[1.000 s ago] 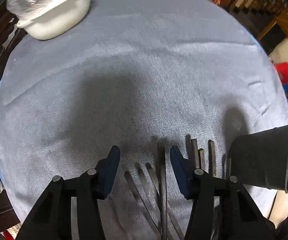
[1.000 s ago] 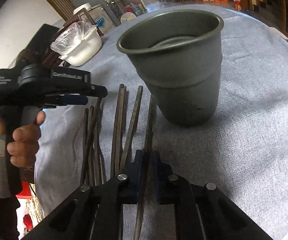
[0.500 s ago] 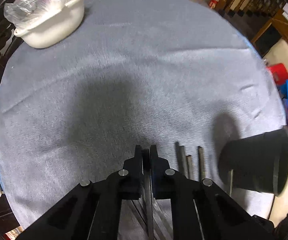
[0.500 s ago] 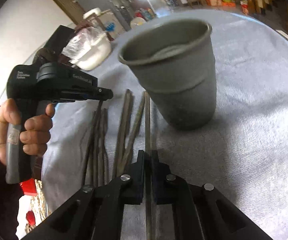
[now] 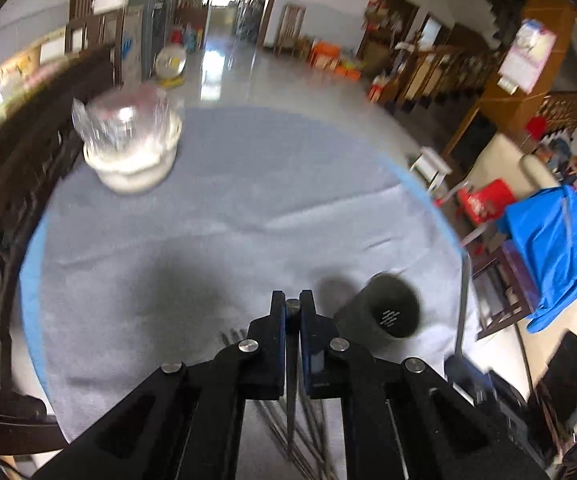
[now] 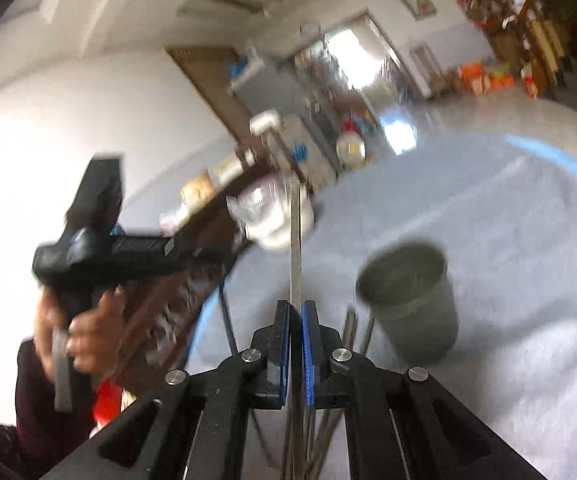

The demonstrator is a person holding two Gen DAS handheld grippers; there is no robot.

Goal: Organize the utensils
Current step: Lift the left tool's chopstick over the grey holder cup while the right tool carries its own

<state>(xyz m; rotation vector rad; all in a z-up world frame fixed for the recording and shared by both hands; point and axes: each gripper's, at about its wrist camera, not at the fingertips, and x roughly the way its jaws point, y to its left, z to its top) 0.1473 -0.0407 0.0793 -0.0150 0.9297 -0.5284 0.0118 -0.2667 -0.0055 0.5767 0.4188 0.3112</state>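
Currently: left gripper closed on one thin metal utensil, jaws having just been closing, handle end showing between the pads, rest hanging below. Right gripper clamped shut on a flat metal utensil pointing toward 12 o'clock. Grey cup upright on the grey tablecloth, at 2 o'clock from the left tips. Remaining utensils lying on the cloth beside the cup. White bowl under plastic wrap at 10 o'clock. Views blurred.
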